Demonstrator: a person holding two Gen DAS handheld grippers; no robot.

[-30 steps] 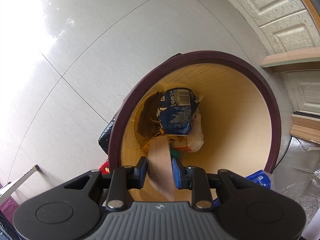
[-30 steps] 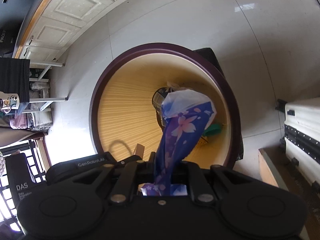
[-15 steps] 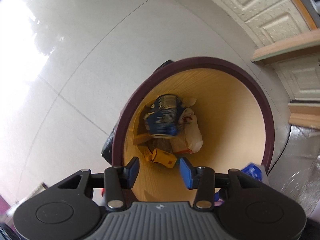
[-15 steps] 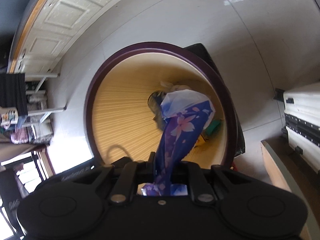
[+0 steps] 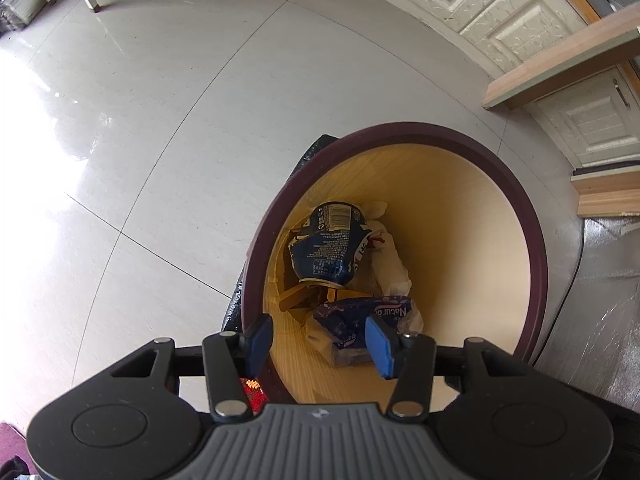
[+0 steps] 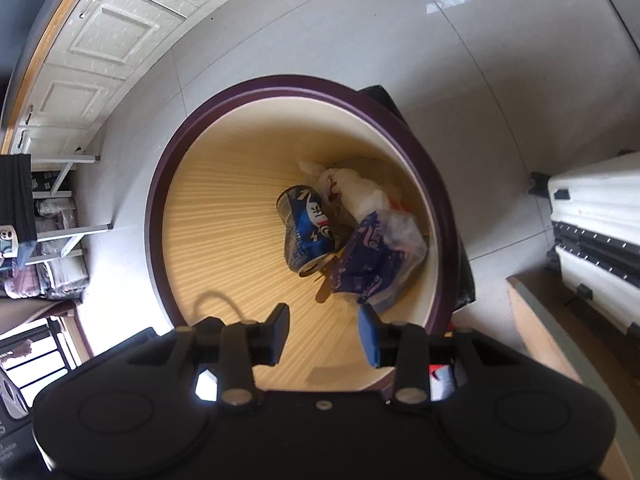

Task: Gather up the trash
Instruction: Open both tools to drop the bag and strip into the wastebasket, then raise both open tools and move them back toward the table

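A round bin with a dark purple rim (image 5: 536, 256) (image 6: 160, 184) and yellow inside stands on the floor below both grippers. In it lie a blue noodle cup (image 5: 328, 248) (image 6: 306, 228), a white plastic bag (image 5: 390, 264) (image 6: 360, 192), a purple flowered wrapper (image 5: 360, 316) (image 6: 368, 264) and bits of cardboard (image 5: 296, 298). My left gripper (image 5: 318, 346) is open and empty above the bin's near edge. My right gripper (image 6: 323, 334) is open and empty above the bin.
The bin stands on pale floor tiles (image 5: 140, 120). A black bag (image 5: 308, 152) lies behind it. White panelled cabinet doors (image 6: 96, 48) and a wooden shelf (image 5: 560, 68) are close by. A white suitcase (image 6: 596, 216) and a wooden box (image 6: 560, 340) are at the right.
My left gripper opened and dropped the cardboard strip into the bin. My right gripper opened and the purple flowered wrapper fell into the bin. Both grippers rose a little.
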